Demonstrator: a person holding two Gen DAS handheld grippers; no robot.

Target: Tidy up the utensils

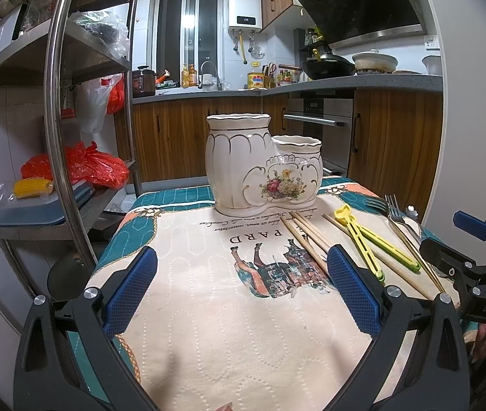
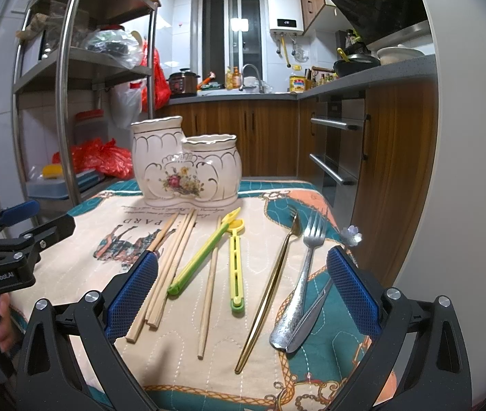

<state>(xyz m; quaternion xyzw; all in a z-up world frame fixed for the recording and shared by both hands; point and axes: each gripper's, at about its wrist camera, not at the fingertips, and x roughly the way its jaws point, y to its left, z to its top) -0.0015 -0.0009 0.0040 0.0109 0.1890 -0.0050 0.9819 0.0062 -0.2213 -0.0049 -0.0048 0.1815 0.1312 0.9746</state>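
Right wrist view: my right gripper (image 2: 242, 289) is spread wide and holds nothing; all the utensils lie on the cloth (image 2: 311, 359) between and just ahead of its two blue pads (image 2: 133, 291).
Left wrist view: my left gripper (image 1: 242, 289) is also wide and empty, over a bare part of the cloth, with the utensils off to its right side.
Holder: the white ceramic holder (image 2: 184, 167) stands upright at the far end of the table, with a taller cup at the left and a lower cup at the right; both look empty from here.
Utensils: wooden chopsticks (image 2: 169, 267) at the left, then green and yellow training chopsticks (image 2: 234, 267), a single chopstick (image 2: 210, 281) between those two, a thin gold fork (image 2: 270, 287), a silver fork (image 2: 303, 274) and a spoon (image 2: 315, 304) partly under it.
Long axis: nearly every piece points away from me toward the holder, so the pads must close across the handles, from side to side.
Nearer hand: I judge the right one is nearer, because the pieces lie directly in front of it.
Stage: sorting is not yet begun, I think; nothing stands in the holder.
Risk: the bunch of chopsticks lies close together, so taking only one may be difficult.
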